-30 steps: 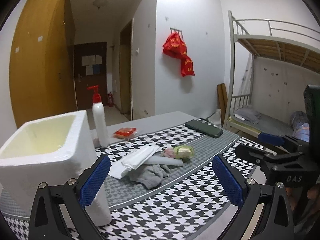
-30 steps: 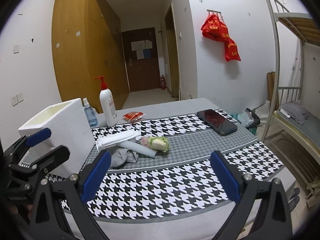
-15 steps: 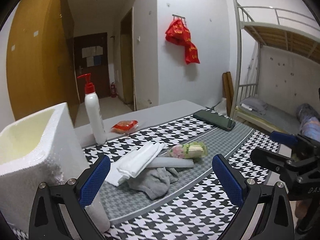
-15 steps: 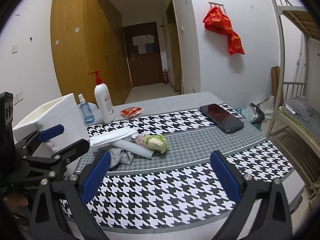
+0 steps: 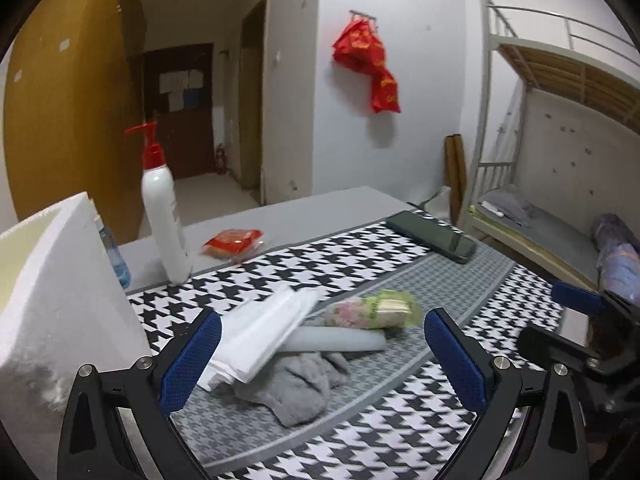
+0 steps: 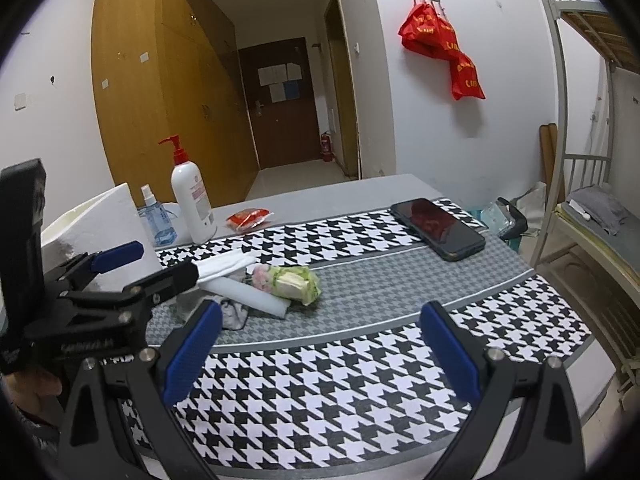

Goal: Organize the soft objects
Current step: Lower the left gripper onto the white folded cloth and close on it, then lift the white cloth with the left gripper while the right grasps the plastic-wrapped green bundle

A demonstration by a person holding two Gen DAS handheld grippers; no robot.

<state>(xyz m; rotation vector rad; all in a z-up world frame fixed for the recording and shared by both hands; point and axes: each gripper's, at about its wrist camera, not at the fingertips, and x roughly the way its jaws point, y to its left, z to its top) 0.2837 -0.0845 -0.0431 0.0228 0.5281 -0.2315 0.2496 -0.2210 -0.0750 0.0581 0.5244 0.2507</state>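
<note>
Four soft items (image 5: pixel 304 344) piled; one foam box (image 5: pixel 60 288).

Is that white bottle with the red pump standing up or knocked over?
Standing up. The pump bottle rests on its base on the table, red pump uppermost.

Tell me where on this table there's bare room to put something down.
The near houndstooth strip of the table in front of the right gripper is bare, as is the grey band between the wrapped bundle and the phone. It is crowded on the left, around the foam box, bottles, folded cloth and grey sock.
</note>
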